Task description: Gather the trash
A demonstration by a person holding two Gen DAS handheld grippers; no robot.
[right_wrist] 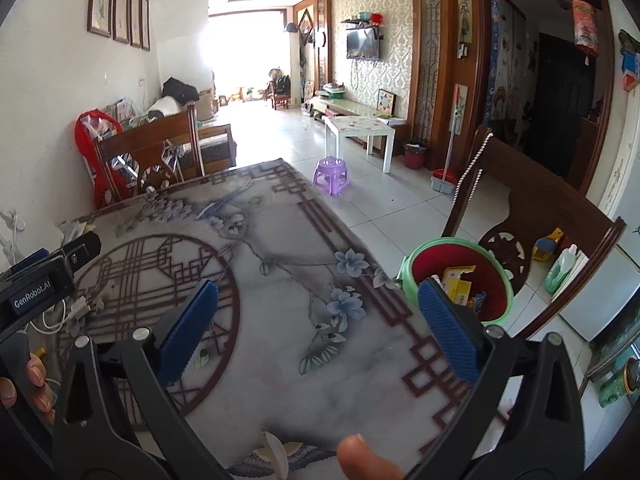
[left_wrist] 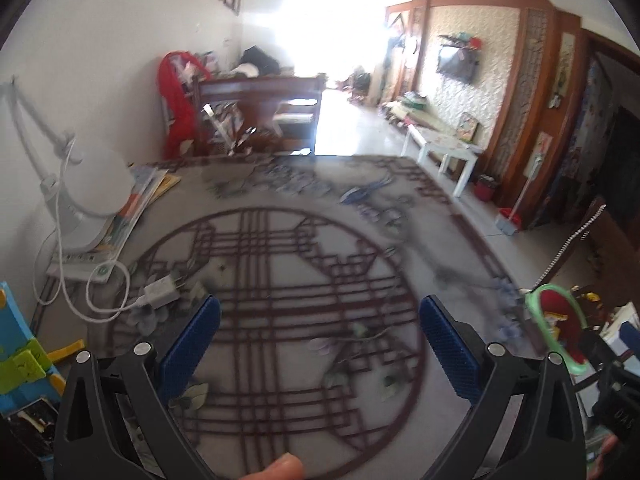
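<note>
While we hold both tools low over the patterned table (right_wrist: 320, 360), the left gripper (left_wrist: 320, 336) and right gripper (right_wrist: 318, 324) each have their blue fingers spread wide apart, gripping nothing. The green trash bin (right_wrist: 456, 280), with wrappers inside, sits just beyond the table's right edge, beside a wooden chair (right_wrist: 532, 220).

table (right_wrist: 360, 360): patterned top | charger (left_wrist: 160, 292), books (left_wrist: 132, 208), lamp (left_wrist: 92, 196)
</note>
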